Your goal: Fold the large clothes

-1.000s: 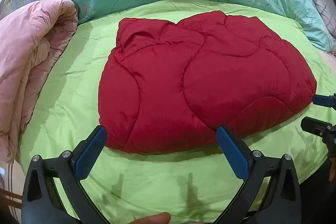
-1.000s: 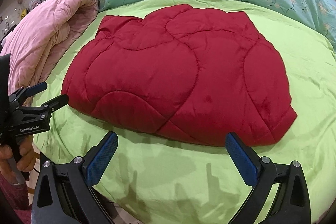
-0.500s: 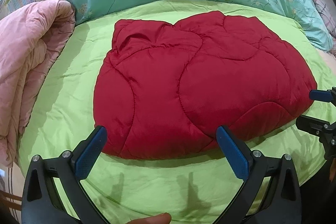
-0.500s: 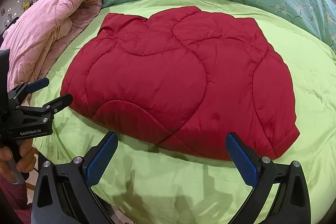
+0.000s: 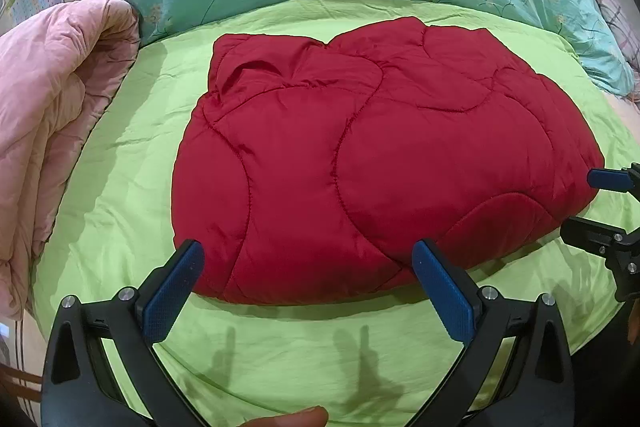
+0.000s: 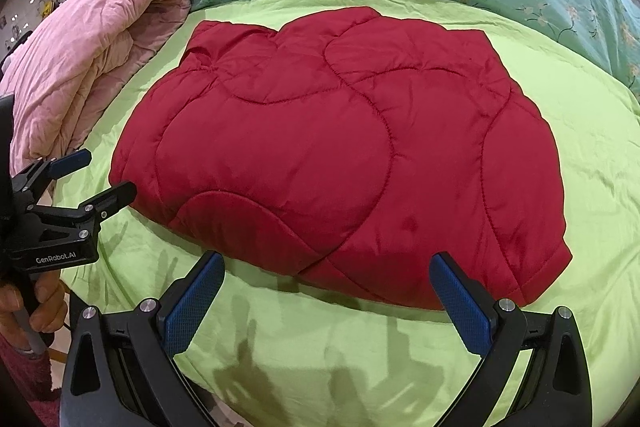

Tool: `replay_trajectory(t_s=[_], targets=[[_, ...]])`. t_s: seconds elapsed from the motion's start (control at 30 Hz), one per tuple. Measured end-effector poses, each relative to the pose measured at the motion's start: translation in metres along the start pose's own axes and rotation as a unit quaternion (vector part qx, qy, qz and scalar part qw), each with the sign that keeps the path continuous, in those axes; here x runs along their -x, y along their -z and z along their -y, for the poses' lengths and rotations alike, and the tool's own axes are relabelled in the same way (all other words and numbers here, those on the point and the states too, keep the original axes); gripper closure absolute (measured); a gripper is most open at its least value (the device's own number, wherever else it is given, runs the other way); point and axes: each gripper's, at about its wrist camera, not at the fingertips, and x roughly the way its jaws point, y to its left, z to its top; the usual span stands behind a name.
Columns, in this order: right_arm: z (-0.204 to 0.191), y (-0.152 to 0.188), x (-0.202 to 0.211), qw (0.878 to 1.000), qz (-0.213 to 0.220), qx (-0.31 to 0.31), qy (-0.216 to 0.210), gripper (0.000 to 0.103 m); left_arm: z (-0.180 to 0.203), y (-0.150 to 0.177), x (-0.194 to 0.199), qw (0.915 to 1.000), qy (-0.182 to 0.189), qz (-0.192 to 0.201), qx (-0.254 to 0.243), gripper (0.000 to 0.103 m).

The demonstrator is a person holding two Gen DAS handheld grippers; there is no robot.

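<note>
The left gripper (image 5: 308,283) was wide open, holding nothing, just above the near edge of the red quilted jacket (image 5: 380,163). The right gripper (image 6: 328,291) was wide open too, empty. The folded jacket lay flat on the green sheet (image 5: 120,195), with a pink comforter (image 6: 88,67) beside it.
</note>
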Motion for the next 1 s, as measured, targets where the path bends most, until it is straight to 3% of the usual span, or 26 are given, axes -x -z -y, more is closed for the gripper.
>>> replay_trajectory(t_s=[1.0], targets=[[0.0043, -0.001, 0.0052, 1.0, 0.008, -0.001, -0.003, 0.0, 0.0017, -0.0026, 0.0058, 1.0, 0.004, 0.008, -0.003, 0.0]])
